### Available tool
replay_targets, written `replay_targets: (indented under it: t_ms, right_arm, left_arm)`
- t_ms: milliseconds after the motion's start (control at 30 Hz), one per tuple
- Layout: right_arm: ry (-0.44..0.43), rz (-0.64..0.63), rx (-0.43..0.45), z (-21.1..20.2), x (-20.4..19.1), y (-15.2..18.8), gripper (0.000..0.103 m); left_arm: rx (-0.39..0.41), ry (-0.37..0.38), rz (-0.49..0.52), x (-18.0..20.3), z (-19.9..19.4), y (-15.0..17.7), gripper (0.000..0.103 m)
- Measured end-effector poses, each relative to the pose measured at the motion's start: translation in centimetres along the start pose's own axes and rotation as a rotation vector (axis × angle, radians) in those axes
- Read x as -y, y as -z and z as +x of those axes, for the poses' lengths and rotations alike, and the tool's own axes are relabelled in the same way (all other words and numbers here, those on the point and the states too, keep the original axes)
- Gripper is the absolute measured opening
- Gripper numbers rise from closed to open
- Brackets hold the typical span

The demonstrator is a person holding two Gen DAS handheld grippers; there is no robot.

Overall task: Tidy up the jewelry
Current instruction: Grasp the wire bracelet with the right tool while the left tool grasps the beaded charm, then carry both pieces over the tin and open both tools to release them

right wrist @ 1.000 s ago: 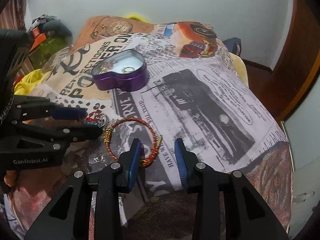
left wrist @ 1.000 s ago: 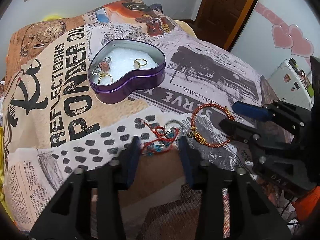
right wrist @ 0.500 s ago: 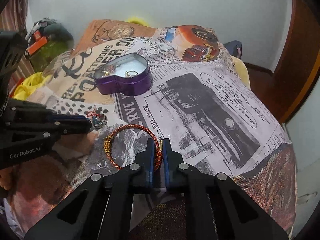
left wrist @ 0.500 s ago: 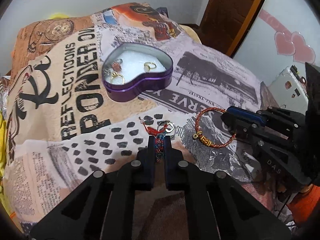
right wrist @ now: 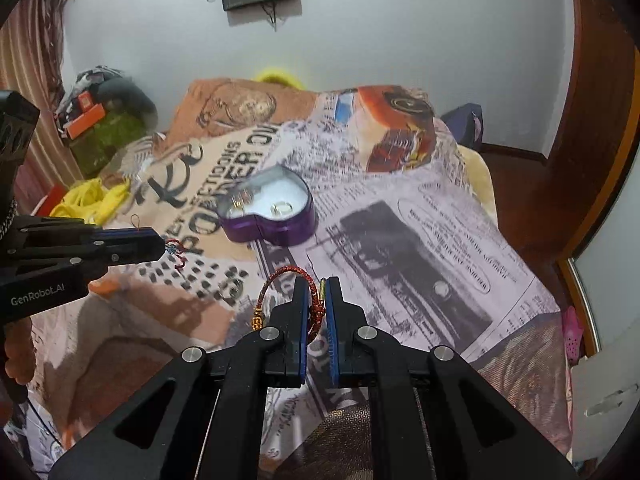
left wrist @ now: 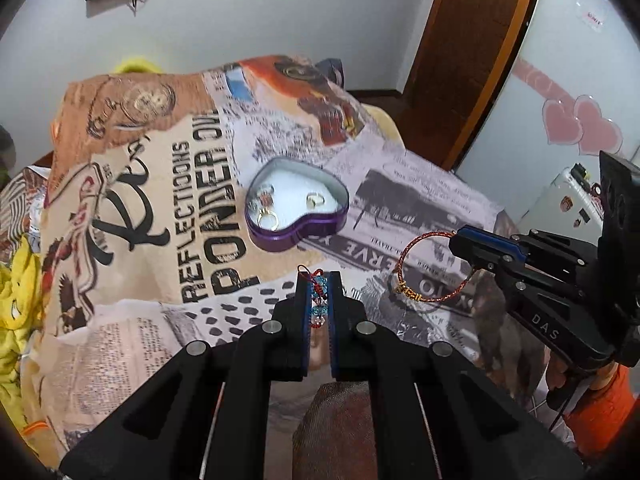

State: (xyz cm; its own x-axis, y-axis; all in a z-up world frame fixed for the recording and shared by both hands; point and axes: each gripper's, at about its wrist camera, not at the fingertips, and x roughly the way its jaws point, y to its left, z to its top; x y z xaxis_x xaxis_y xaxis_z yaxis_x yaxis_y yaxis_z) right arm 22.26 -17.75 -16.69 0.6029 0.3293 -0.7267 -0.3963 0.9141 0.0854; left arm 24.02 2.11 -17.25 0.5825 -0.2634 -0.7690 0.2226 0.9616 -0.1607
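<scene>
My left gripper is shut on a red cord bracelet with blue beads and holds it above the bed; it also shows in the right wrist view. My right gripper is shut on a red-and-gold cord bangle, lifted off the cover; the bangle also hangs in the left wrist view. A purple heart-shaped tin stands open on the bed beyond both grippers, with rings on its white lining. It also shows in the right wrist view.
The bed is covered by a newspaper-print blanket. A small silver ring lies on it below the grippers. Yellow cloth and clutter lie at the left; a wooden door stands at the back right.
Both grippers have risen from the blanket with their bracelets held, and the view has tilted up toward the wall. One second ago both were open around the jewelry.
</scene>
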Motion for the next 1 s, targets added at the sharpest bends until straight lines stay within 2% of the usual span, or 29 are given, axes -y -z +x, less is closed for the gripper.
replay_targets:
  t_ms: [500,1000]
  right_arm:
    - [-0.008,0.000,0.087,-1.1,-0.5,-2.9,0.007]
    - [-0.030,0.019,0.131,1.2,0.1,-6.1,0.007]
  left_arm:
    - [0.082,-0.024,-0.007,-0.5,-2.1,-2.5,0.006]
    - [0.088,-0.027,-0.017,-1.5,0.5,-5.4,0.006]
